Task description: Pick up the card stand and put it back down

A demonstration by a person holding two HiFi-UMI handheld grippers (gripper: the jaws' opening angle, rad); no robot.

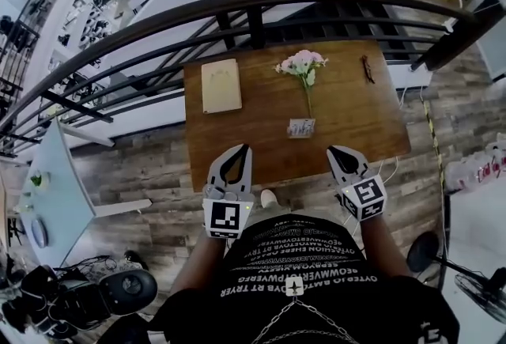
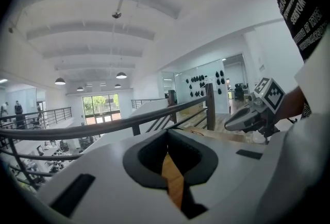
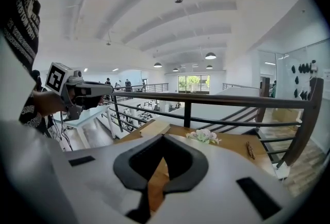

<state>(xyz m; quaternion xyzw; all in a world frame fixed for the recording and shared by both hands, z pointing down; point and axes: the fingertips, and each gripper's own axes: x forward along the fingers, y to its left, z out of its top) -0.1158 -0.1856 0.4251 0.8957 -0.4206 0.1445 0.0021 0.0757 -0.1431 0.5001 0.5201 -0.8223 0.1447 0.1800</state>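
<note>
Both tools are parked at the near edge of the worktop, not yet committed. Left gripper and right gripper: fingers clenched on themselves, nothing between them. I judge this a neutral hold ahead of the reach. The card stand sits in the front half of the worktop, beyond the tips and between the two grippers, so either could take it. It is at the foot of the flowers; touching the stem or only beside it, I cannot tell at this size. A cream pad lies well to the left and a small dark thing lies far right. The worktop is bare brown wood set against a dark railing, with a plank floor around it and an open hall beyond.
</note>
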